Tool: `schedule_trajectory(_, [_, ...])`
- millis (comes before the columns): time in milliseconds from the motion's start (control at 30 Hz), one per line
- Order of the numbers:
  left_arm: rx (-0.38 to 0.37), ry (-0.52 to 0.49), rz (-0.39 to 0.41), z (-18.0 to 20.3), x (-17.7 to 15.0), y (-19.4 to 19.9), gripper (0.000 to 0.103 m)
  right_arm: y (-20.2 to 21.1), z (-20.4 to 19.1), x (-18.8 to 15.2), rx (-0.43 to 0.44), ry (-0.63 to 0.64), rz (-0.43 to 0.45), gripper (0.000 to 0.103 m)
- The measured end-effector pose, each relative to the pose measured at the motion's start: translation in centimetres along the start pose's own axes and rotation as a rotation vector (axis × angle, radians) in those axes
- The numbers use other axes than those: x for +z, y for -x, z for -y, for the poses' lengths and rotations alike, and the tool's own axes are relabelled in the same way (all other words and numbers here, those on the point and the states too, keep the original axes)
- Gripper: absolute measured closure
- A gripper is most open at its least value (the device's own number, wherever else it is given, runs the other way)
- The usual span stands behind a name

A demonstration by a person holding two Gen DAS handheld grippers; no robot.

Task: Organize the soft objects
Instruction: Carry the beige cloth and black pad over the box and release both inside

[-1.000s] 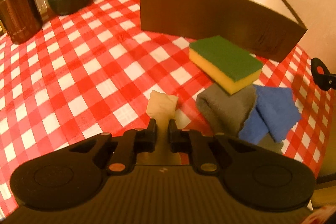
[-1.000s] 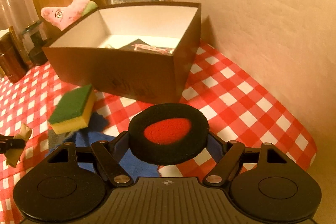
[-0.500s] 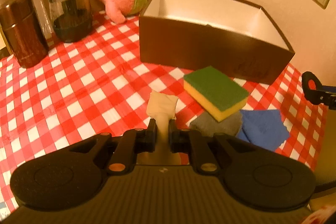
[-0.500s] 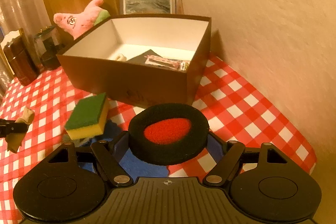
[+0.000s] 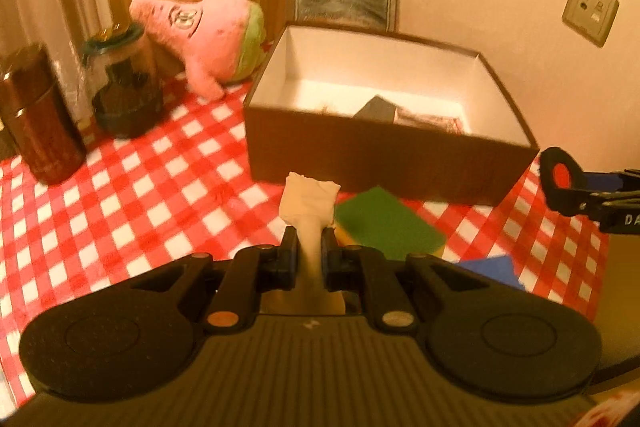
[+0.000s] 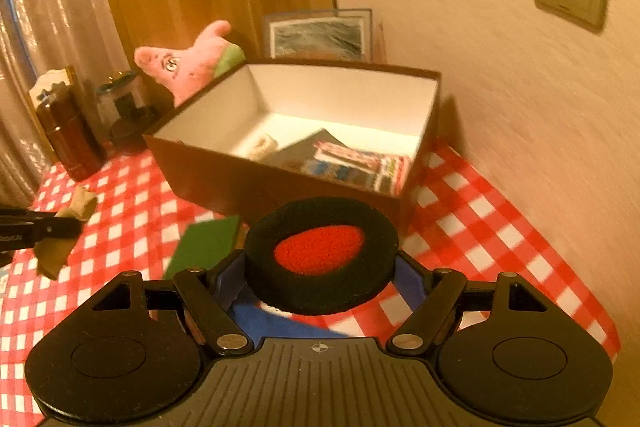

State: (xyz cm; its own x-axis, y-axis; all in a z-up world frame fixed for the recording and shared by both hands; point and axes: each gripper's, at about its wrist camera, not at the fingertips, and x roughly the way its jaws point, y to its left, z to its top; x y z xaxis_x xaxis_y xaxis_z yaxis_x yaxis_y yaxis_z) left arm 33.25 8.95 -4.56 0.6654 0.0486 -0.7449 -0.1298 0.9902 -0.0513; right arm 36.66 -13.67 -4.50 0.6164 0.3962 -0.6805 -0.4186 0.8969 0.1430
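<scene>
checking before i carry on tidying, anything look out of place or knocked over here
The pink starfish plush lies tipped against the jar behind the brown box, not yet put away. The green sponge sits askew, partly on the blue cloth. Nothing looks spilled or damaged.

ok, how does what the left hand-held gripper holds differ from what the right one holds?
The beige cloth is a thin, crumpled, pale piece; the black foam ring is a thick round pad with a red centre. The left hand-held gripper pinches the cloth with its jaws nearly shut; the right hand-held gripper spans the ring with its jaws wide. Both are soft, clear of the checked tablecloth, and short of the brown box.
</scene>
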Motion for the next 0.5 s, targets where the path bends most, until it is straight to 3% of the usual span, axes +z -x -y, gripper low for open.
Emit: schedule_trajectory(500, [-0.052, -0.086, 0.072, 3.6, 9.4, -4.8, 0.093, -4.1, 0.8, 7.3, 0.044, 0.024, 0.093, 0.026])
